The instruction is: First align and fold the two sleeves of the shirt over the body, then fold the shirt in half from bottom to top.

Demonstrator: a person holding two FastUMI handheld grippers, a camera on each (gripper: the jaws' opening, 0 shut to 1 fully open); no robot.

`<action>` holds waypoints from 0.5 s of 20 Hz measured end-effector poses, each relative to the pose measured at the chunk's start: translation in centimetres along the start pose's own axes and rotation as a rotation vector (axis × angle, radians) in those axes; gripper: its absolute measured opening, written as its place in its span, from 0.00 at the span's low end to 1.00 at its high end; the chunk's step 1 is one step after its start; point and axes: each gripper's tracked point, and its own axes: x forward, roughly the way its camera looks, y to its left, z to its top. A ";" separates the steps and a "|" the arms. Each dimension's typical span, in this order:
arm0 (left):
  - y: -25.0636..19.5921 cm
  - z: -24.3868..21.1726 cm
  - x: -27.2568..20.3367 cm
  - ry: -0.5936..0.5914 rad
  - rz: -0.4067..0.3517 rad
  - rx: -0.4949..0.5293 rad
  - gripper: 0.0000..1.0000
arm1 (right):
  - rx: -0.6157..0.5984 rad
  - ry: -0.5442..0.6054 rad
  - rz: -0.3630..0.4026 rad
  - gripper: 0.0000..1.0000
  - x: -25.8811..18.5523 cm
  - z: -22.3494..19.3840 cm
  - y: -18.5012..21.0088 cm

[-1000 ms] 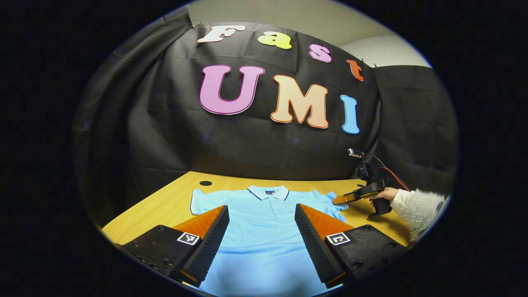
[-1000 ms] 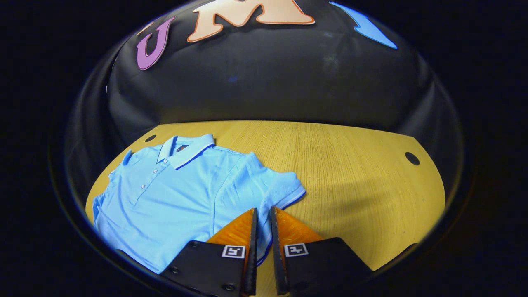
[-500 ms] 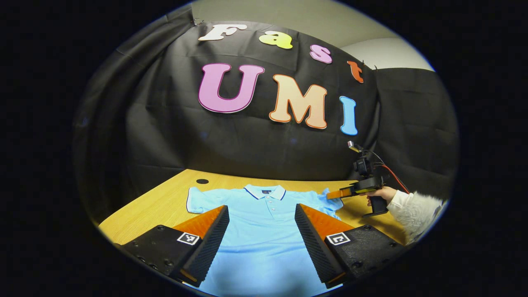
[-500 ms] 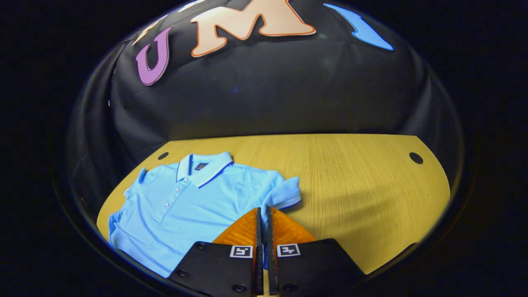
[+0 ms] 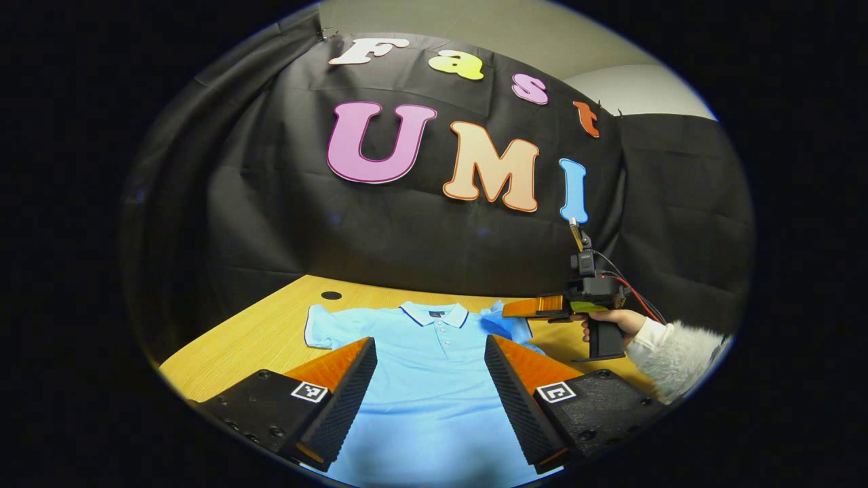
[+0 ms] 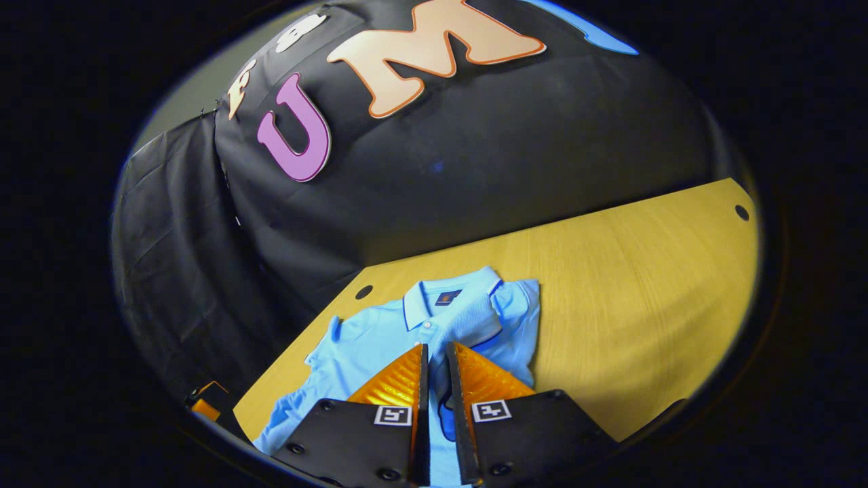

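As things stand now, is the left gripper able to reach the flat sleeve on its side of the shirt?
Probably yes. The left gripper hangs open above the shirt, and the flat sleeve lies bare on the table with nothing between them.

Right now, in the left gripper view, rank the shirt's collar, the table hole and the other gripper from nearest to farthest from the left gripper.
1. Collar, straight ahead.
2. Right gripper, off to the right.
3. Table hole, far left corner.
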 end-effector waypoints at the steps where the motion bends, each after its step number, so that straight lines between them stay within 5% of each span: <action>1: 0.1 0.1 0.0 -0.002 0.001 0.000 0.95 | 0.024 0.011 0.023 0.28 0.1 -0.1 0.8; 2: 0.2 0.2 0.0 -0.004 0.004 -0.001 0.95 | 0.052 0.018 0.068 0.39 -0.3 -0.6 1.9; 3: 0.3 0.1 0.1 -0.003 0.006 -0.003 0.95 | 0.070 0.027 0.093 0.62 -0.2 -0.8 2.4; 4: 0.4 0.1 0.0 -0.004 0.007 -0.004 0.95 | 0.077 0.037 0.102 0.65 -0.3 -1.1 2.7; 5: 0.6 0.2 0.0 -0.005 0.010 -0.004 0.95 | 0.069 0.044 0.108 0.85 -0.5 -1.3 2.9; 6: 0.7 0.1 -0.1 -0.006 0.015 -0.004 0.95 | 0.053 0.044 0.111 0.80 -1.0 -1.5 3.2; 7: 1.0 0.2 0.0 -0.007 0.022 -0.006 0.95 | 0.041 0.035 0.117 0.96 -1.5 -1.3 3.6; 10: 1.8 -0.1 0.1 -0.001 0.036 -0.010 0.95 | -0.008 -0.026 0.116 0.97 -4.2 -0.9 4.5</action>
